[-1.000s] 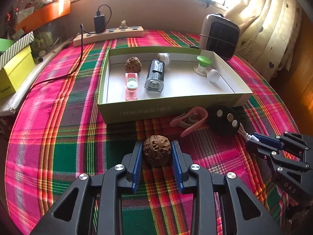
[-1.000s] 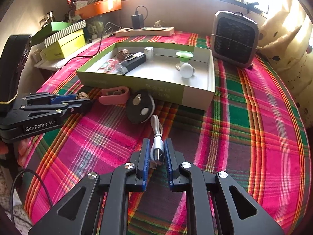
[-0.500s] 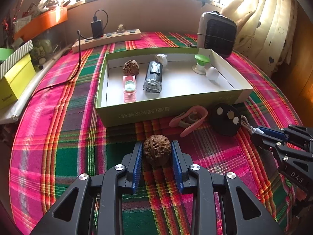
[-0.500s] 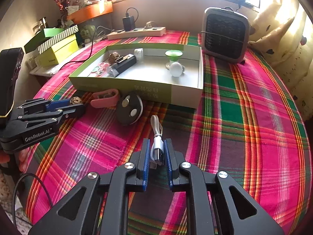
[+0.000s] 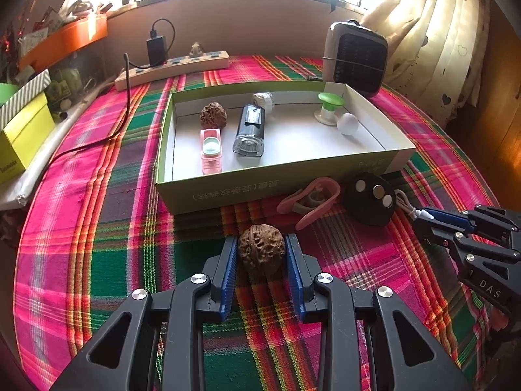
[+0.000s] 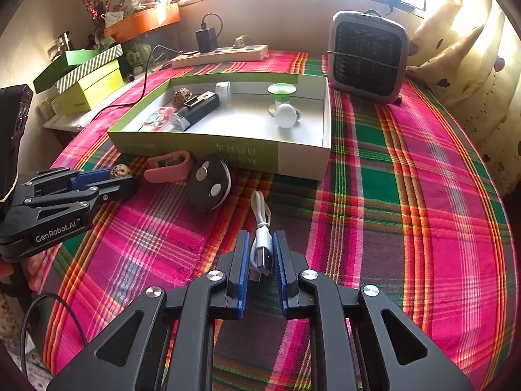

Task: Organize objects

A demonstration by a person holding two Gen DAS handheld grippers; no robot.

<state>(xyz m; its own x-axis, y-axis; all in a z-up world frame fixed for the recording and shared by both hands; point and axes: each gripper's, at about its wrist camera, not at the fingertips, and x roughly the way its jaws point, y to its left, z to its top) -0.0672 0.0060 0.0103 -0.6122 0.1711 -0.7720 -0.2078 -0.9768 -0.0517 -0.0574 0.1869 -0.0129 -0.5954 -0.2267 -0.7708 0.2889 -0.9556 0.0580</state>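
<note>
My left gripper [image 5: 260,244] is shut on a brown walnut [image 5: 261,255], held above the plaid cloth in front of the green box [image 5: 260,192]. My right gripper [image 6: 262,244] is shut on a coiled white USB cable [image 6: 262,228]; it also shows in the left wrist view [image 5: 423,218]. The box holds a second walnut [image 5: 213,115], a pink toy [image 5: 211,150], a black device [image 5: 250,130], a green stand [image 5: 329,107] and a white ball [image 5: 347,123]. A pink clip [image 5: 309,200] and a black round disc [image 5: 371,197] lie in front of the box.
A grey fan heater [image 5: 356,57] stands behind the box at the right. A power strip [image 5: 172,68] with a black charger lies at the back. Yellow and green boxes [image 5: 19,137] sit at the left edge. Curtains [image 5: 433,42] hang at the right.
Both grippers have risen and drawn back a little with their loads; the box and table objects look farther away. Nothing was let go.
</note>
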